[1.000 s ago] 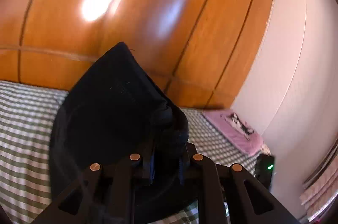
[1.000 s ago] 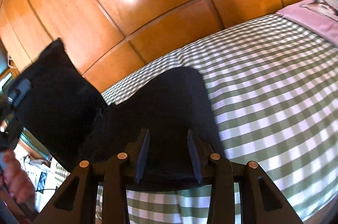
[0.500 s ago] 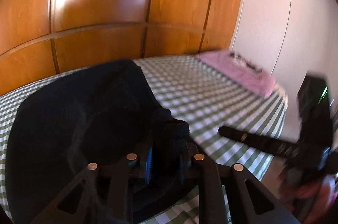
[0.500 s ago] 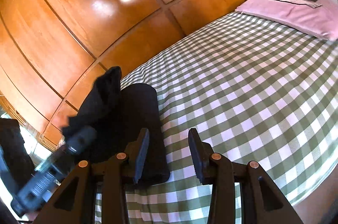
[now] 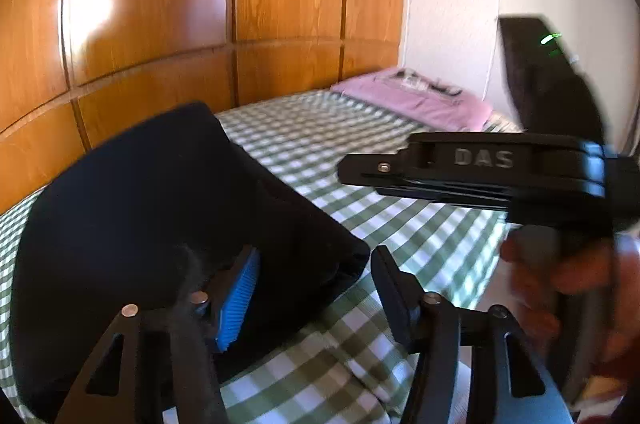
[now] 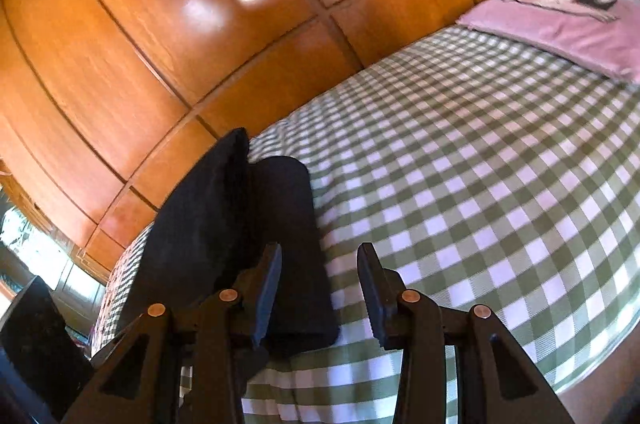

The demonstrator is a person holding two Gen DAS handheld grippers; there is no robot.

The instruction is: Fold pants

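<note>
Black pants (image 5: 168, 208) lie folded in a thick stack on the green-and-white checked bed (image 5: 420, 248). My left gripper (image 5: 316, 288) is low over the stack's near corner. Its jaws are opening, and the cloth lies loose between the blue pad (image 5: 240, 296) and the far finger. In the right wrist view the pants (image 6: 248, 224) run away from my right gripper (image 6: 320, 288). Those jaws are also opening, astride the near end of the fold without pressing it. From the left wrist view my right gripper (image 5: 352, 173) shows side-on, held by a hand (image 5: 560, 276).
A pink pillow (image 6: 568, 20) with an animal picture lies at the head of the bed. Glossy wooden wardrobe panels (image 6: 200, 44) stand right behind the bed, and a white wall (image 5: 448, 4) is at the right. The bed's near edge (image 6: 600, 364) drops off by the right gripper.
My left gripper brought the raised, bunched end of the pants down onto the stack and let it go as its jaws spread. My right gripper's jaws widened a little.
</note>
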